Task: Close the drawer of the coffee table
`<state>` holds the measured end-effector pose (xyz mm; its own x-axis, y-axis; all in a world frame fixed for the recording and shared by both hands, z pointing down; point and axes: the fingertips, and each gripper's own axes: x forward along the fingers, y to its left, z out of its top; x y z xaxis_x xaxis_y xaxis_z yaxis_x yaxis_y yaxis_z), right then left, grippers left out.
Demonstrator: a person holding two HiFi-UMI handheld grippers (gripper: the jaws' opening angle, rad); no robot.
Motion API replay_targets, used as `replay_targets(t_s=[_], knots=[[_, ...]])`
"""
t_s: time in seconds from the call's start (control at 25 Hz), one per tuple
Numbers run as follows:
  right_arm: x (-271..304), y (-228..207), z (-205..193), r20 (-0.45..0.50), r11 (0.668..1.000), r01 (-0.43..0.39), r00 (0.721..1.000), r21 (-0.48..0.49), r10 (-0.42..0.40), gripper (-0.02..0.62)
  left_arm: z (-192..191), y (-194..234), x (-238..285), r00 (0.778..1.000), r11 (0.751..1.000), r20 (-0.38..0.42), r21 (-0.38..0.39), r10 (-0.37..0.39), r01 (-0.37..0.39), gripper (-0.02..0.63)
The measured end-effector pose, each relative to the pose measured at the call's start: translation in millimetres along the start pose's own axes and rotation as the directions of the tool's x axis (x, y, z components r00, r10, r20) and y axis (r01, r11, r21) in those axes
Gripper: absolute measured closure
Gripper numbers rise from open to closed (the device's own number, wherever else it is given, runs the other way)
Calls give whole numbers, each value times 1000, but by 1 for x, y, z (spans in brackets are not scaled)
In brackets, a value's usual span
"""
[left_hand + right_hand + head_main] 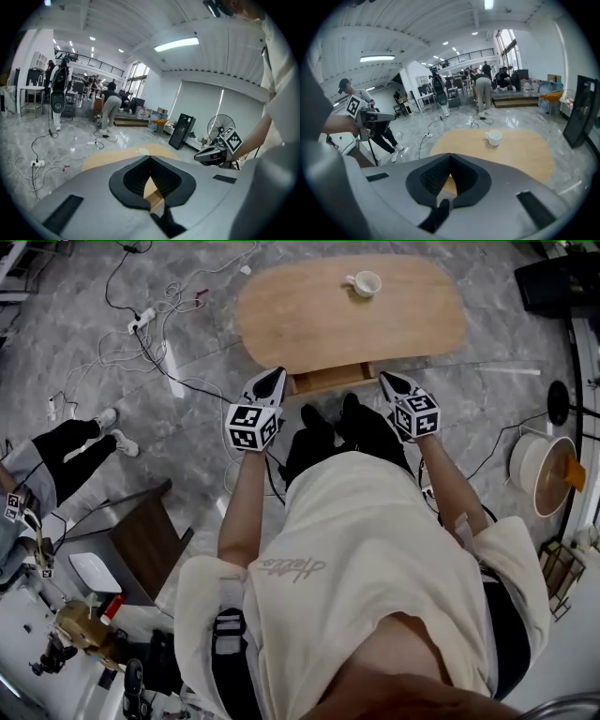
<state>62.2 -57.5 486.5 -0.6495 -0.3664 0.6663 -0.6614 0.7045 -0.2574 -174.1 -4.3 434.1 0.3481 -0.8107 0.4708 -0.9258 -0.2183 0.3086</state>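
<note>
Both tongs are clenched and hold nothing: in the left gripper view the left gripper (150,159) has its two dark jaws meeting at the tips, and the right gripper view shows the right gripper (451,156) pinched together in the same way. From the head view, the left gripper (277,373) and the right gripper (385,378) hang over the near long edge of the oval wooden coffee table (281,315), well apart from each other, each with its marker cube towards the person. The drawer (328,378) lies between them, jutting a little way out from under that near edge, so it is not yet fully in. The left gripper's tip is just beside the drawer's left corner and the right gripper's tip just beside its right corner; whether either touches it cannot be told. A white cup (364,283) stands upright near the far edge of the table. Loose cables (141,343) trail across the grey floor (487,399) beyond the table's left end.
</note>
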Motion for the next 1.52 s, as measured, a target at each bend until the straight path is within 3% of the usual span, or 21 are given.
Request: replay_targets(t_s=[0.24,0.44,0.52,0.6,0.72,0.8,1.04,1.36,1.52], knots=[[28,-35,-105,-232,993,43,973,109,-17,600,-105,7,25,977,994,-213,-113,-18,-6,601],[39,-84,-197,-437,980,146,896,135,-73,600,-191,8,59,934,971,-355,-232,-39,-48,601],[36,-89,-228,-484,971,163,873,172,-61,600,-224,2,63,910,963,-411,-264,-60,-56,601],[41,-96,-247,-495,964,166,868,210,-42,600,-256,-2,72,882,954,-463,-293,-88,-58,601],[61,-110,-264,-507,955,166,862,245,-19,600,-306,-1,85,824,932,-553,-351,-122,-97,601],[73,-112,-279,-548,950,159,837,270,16,600,-333,-1,86,789,917,-601,-375,-126,-139,601],[122,-118,-318,-633,969,62,766,238,107,600,-388,1,113,747,921,-650,-363,-138,-145,601],[178,-135,-390,-685,966,18,709,258,169,600,-455,11,163,728,911,-668,-382,-157,-154,601],[206,-139,-416,-689,966,-5,700,258,187,600,-493,30,178,714,903,-682,-391,-155,-177,601]])
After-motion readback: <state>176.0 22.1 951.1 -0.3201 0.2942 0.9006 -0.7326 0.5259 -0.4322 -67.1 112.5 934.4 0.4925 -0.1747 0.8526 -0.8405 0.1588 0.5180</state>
